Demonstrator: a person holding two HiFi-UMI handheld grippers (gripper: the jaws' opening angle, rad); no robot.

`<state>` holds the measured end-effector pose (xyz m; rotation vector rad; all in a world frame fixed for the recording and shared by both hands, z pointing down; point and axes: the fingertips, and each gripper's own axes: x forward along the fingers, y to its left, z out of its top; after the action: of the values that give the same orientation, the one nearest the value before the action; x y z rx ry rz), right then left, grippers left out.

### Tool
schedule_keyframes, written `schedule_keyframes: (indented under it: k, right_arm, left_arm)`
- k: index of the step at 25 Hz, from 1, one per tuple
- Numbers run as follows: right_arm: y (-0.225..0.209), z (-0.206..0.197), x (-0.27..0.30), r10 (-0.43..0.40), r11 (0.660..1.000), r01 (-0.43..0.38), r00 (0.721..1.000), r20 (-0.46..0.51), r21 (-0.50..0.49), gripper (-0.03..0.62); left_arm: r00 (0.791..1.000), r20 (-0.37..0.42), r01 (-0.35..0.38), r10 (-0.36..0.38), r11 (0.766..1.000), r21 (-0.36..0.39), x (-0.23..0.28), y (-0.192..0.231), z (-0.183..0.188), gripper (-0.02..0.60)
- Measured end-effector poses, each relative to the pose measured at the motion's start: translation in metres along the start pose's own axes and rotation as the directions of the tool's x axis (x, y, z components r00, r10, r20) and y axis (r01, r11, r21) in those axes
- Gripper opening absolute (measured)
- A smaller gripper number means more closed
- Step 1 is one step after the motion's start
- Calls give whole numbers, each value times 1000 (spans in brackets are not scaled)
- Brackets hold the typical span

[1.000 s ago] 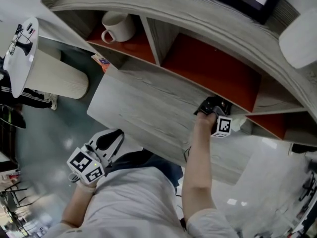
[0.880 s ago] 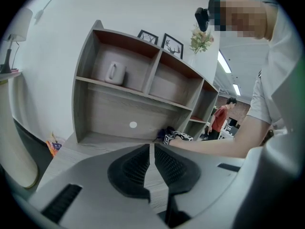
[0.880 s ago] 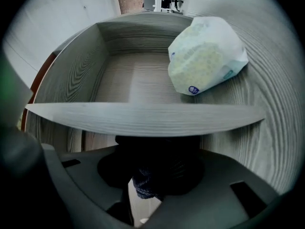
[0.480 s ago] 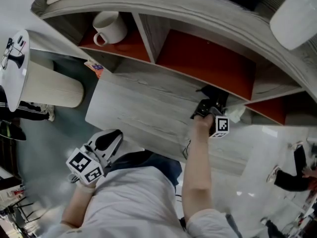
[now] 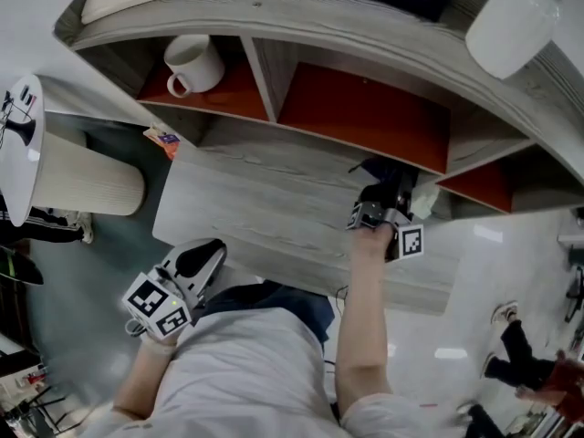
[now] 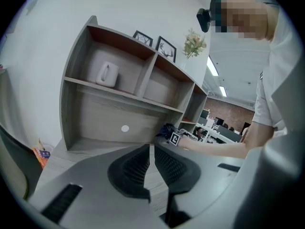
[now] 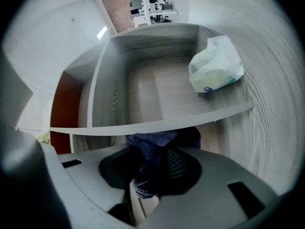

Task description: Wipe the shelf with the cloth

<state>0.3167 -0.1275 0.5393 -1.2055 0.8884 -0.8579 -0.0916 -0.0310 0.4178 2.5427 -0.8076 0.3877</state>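
Grey wood-grain desk (image 5: 255, 208) with a shelf unit (image 5: 319, 30) on top, red back panels. Right gripper (image 7: 152, 171) is up at the front edge of a shelf board (image 7: 157, 123). Its jaws have just been closing and pinch the dark blue cloth (image 7: 152, 144), wad bunched out ahead, probably for wiping. White plastic bag (image 7: 217, 66) sits deeper in that compartment, likely in the way. Left gripper (image 6: 152, 159) hangs by the torso, jaws together, empty; not needed.

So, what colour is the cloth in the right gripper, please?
Dark blue; the cloth shows best in the right gripper view.
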Motion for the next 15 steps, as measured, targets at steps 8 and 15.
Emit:
schedule_keyframes:
  k: [8, 15]
  right_arm:
    - [13, -9, 5, -19, 993, 10, 997, -81, -115, 110]
    - [-57, -19, -2, -276, 923, 206, 943, -188, -325, 112]
  left_arm:
    - [1000, 5, -3, 3, 1000, -29, -5, 13, -2, 42]
    - [1000, -3, 8, -8, 999, -42, -1, 17, -5, 41]
